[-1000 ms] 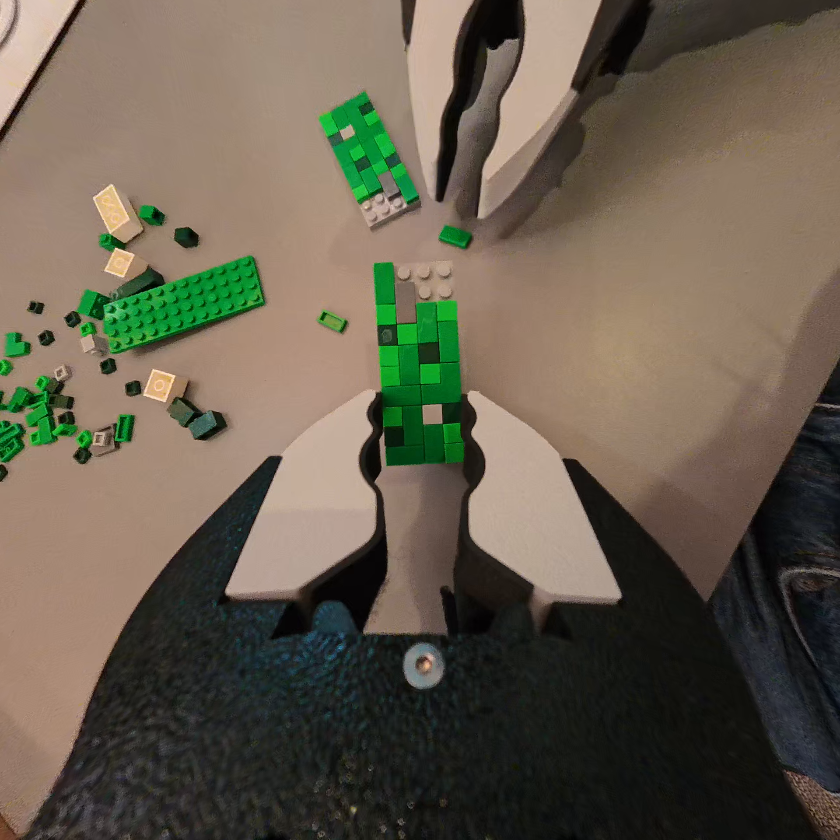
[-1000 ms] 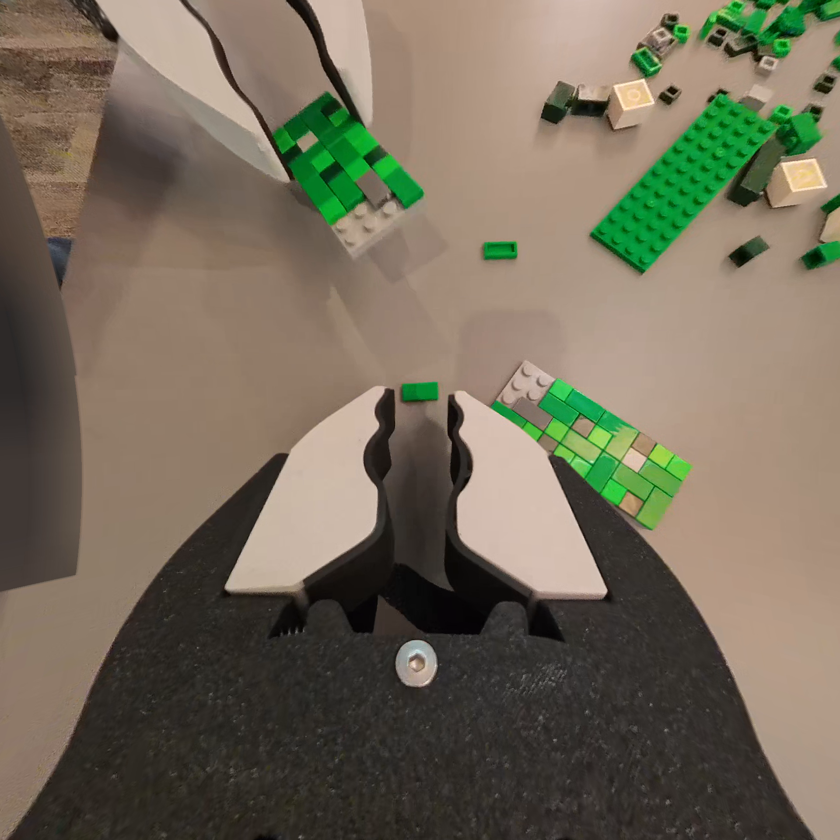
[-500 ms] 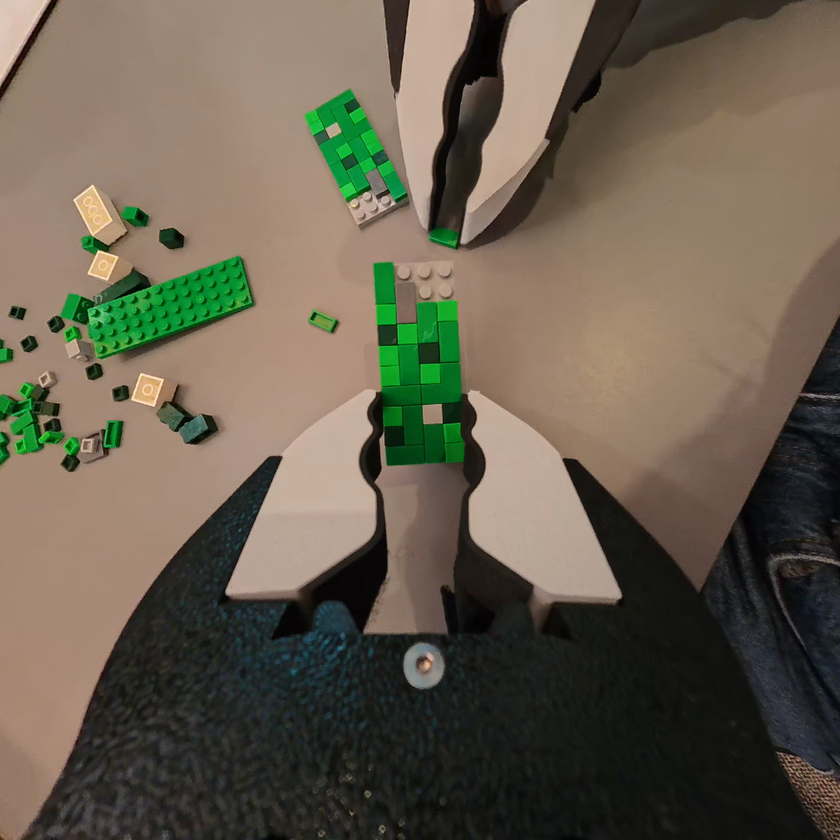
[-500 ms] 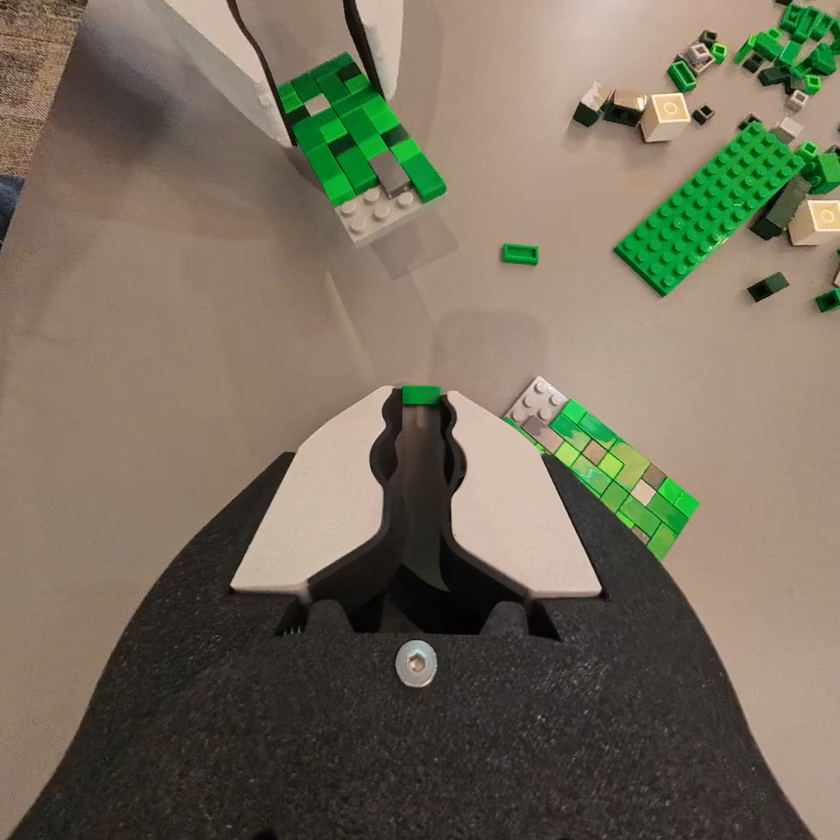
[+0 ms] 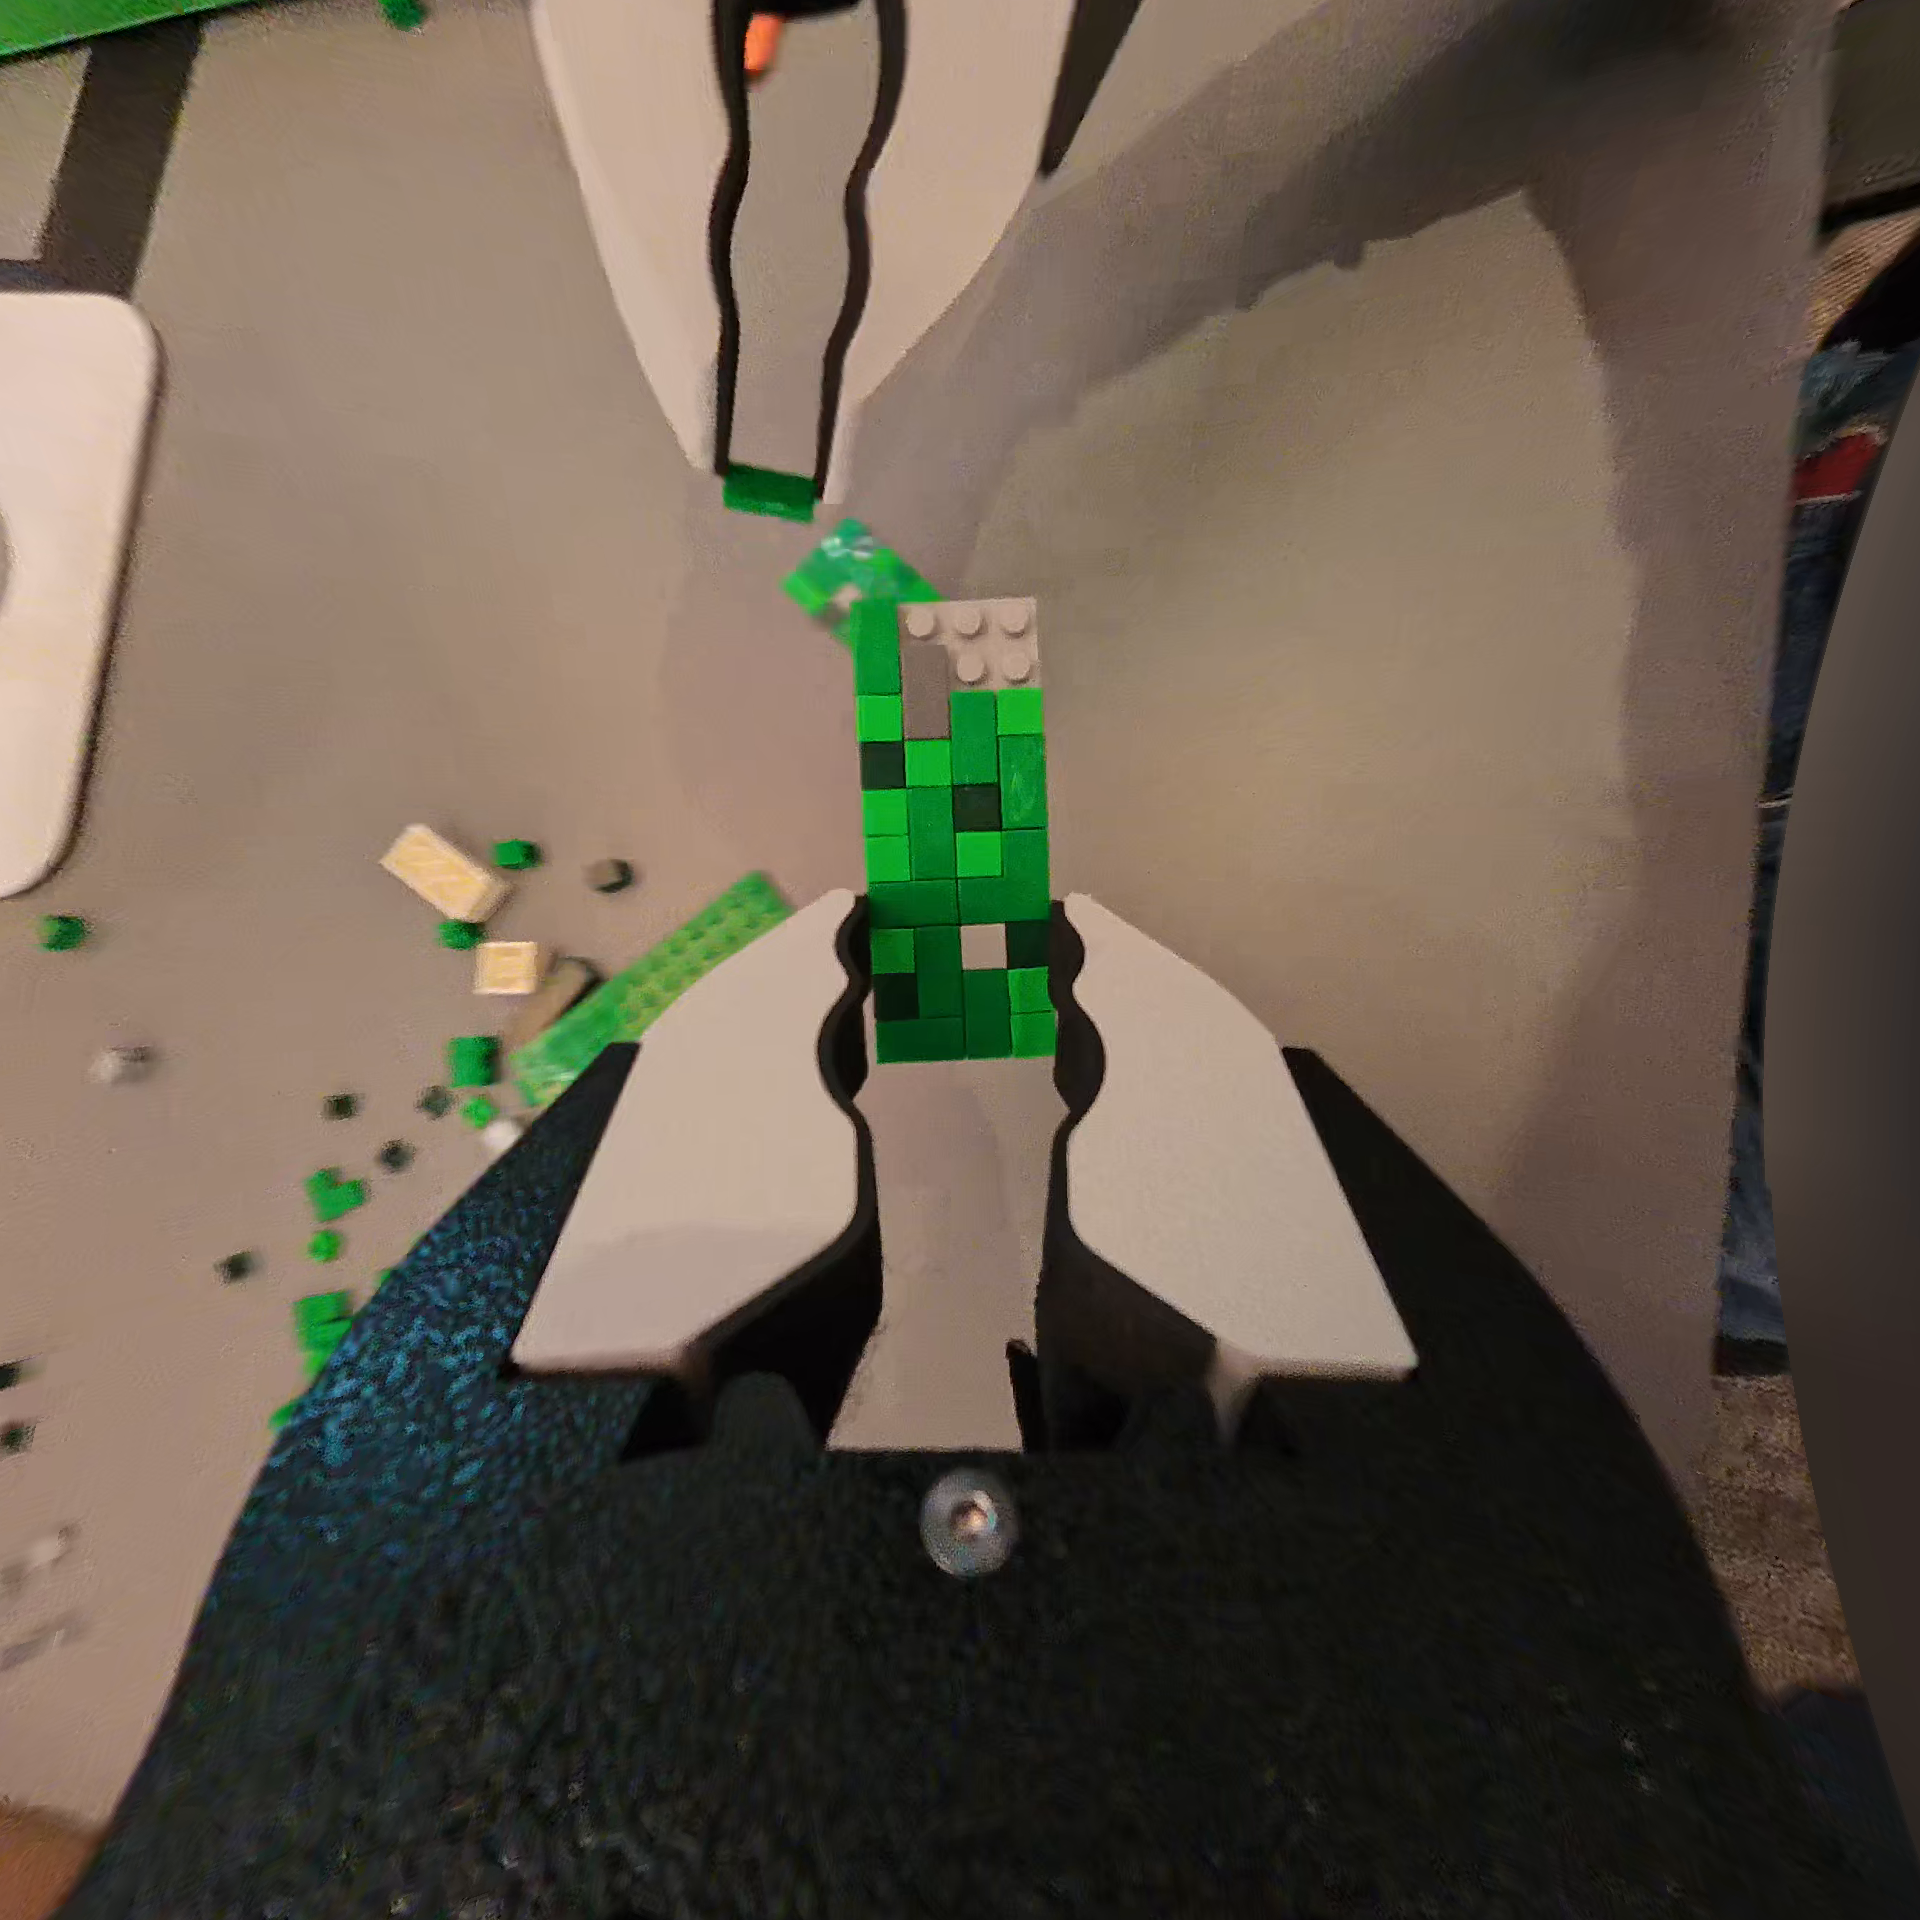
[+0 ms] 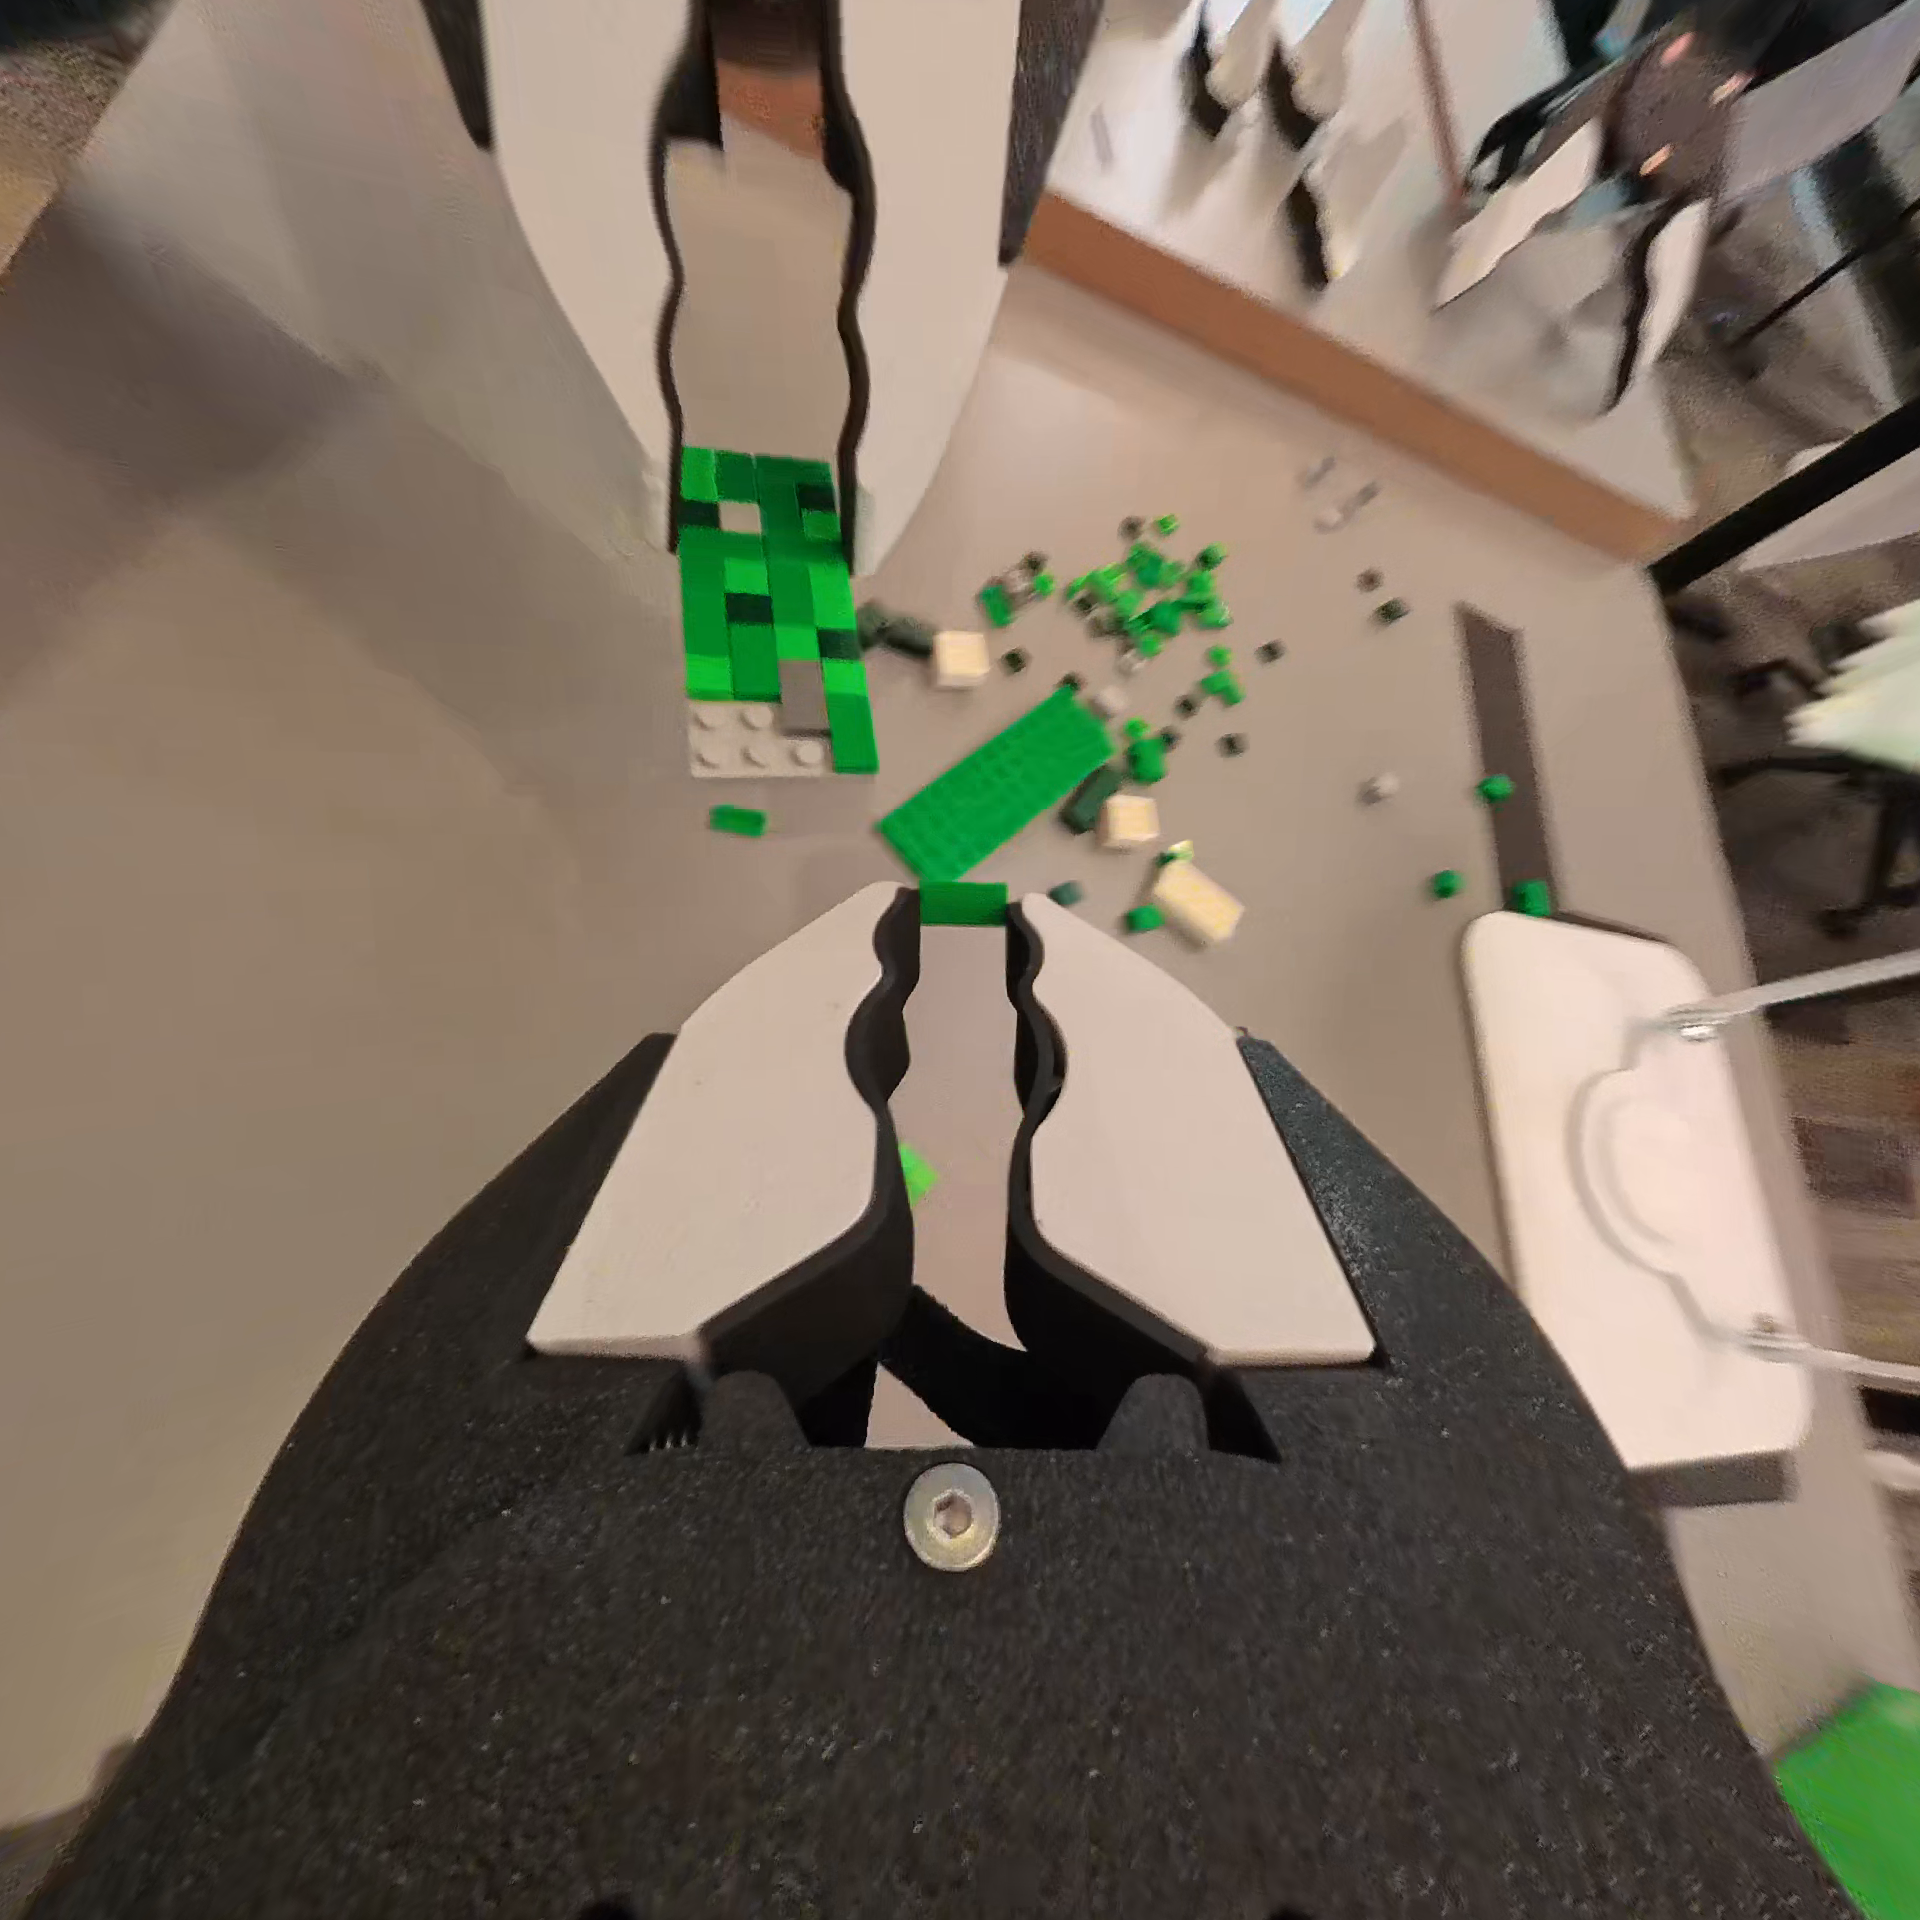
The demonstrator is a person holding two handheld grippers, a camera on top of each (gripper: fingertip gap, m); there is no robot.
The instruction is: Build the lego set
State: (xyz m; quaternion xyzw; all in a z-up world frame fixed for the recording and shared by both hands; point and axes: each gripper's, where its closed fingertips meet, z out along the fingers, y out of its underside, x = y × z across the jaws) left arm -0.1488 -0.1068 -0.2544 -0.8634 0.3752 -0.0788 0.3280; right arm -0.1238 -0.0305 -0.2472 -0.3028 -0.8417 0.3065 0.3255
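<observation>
My left gripper [image 5: 956, 935] is shut on the near end of a long grey plate tiled in green [image 5: 954, 831], with bare grey studs at its far end; both pads press its sides. It is held above the table and also shows in the right wrist view [image 6: 774, 613]. My right gripper [image 6: 963, 909] is shut on a small flat green tile [image 6: 963, 902] pinched at the fingertips. The left wrist view shows that tile [image 5: 769, 490] held facing the plate's studded end, a short way off.
On the grey table lie a green studded baseplate [image 6: 997, 795], a second green-tiled plate [image 5: 847, 571], a small green tile [image 6: 738, 821], cream bricks [image 6: 1195, 904] and several small green pieces [image 6: 1143, 603]. A white tray [image 6: 1621, 1174] sits at the right.
My right gripper closed on the small green tile on the table and lifted it. Both grippers have risen and tilted, bringing tile and tiled plate to face each other. The left grasp is unchanged.
</observation>
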